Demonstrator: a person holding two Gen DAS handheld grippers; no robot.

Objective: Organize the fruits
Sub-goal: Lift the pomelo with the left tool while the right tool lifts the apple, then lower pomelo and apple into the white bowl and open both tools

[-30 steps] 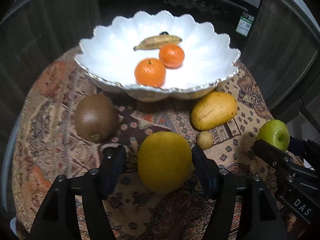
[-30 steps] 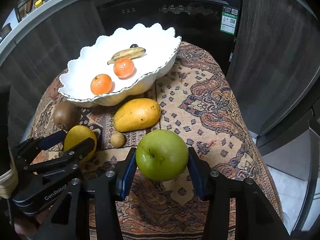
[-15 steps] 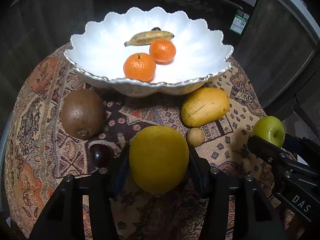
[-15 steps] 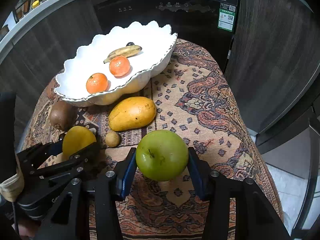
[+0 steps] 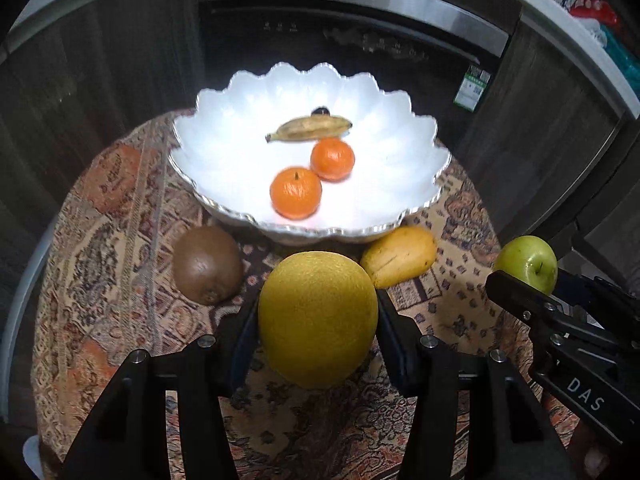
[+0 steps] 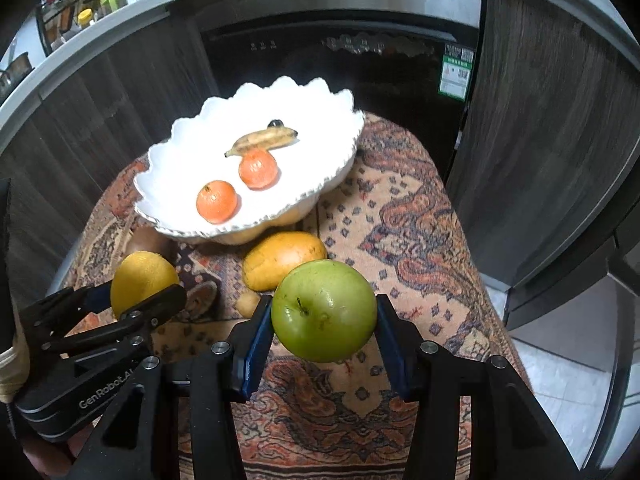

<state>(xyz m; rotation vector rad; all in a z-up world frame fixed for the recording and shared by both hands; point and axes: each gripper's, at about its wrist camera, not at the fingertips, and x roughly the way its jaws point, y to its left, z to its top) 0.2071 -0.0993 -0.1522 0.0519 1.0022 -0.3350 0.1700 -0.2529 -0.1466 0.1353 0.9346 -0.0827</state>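
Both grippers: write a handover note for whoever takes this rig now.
Left gripper: jaws shut on the yellow citrus fruit.
Right gripper: jaws shut on the green apple.
Done: two mandarins and a small banana lie in the white scalloped bowl.
Left: both held fruits, plus the kiwi, mango and a small tan fruit on the patterned cloth.

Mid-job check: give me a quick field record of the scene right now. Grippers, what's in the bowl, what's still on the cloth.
left gripper: shut on yellow citrus
right gripper: shut on green apple
white bowl: holds two mandarins, small banana, a dark item behind it, unidentifiable
on patterned cloth: kiwi, mango, small tan fruit
held fruit: both in front of the bowl, neither over it
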